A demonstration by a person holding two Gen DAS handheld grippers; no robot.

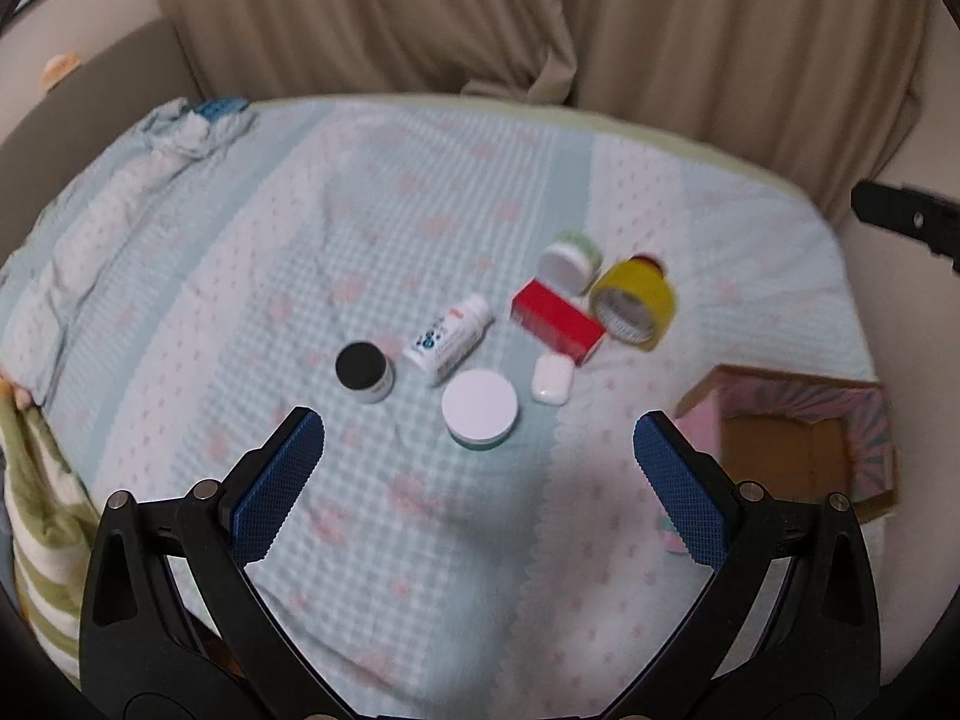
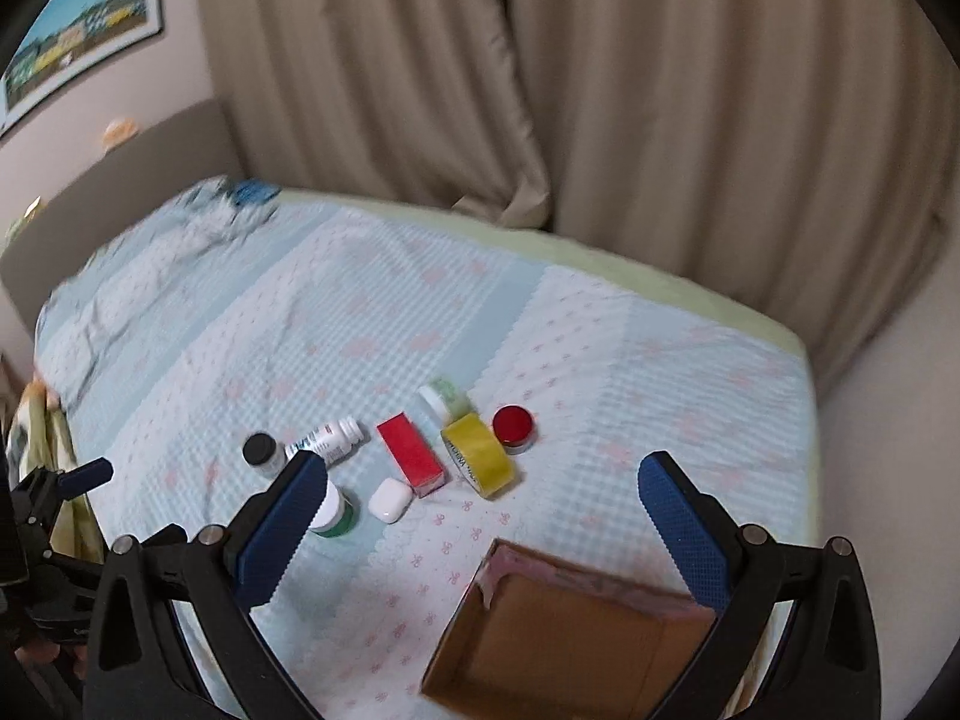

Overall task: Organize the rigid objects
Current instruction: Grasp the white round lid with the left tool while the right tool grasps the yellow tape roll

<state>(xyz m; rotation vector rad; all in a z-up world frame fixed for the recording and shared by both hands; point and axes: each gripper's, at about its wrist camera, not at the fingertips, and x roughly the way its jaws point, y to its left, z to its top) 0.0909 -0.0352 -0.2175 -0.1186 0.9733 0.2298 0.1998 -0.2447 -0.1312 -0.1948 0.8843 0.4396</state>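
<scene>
Blue-padded left gripper (image 1: 479, 426) and right gripper (image 2: 482, 471) both hover spread wide, holding nothing; jars, a white bottle (image 1: 449, 339), red box (image 1: 557, 322) and yellow tape (image 1: 635, 305) lie clustered on the quilt (image 1: 372, 192) (cardboard box (image 2: 558, 636) nearby, open).
</scene>
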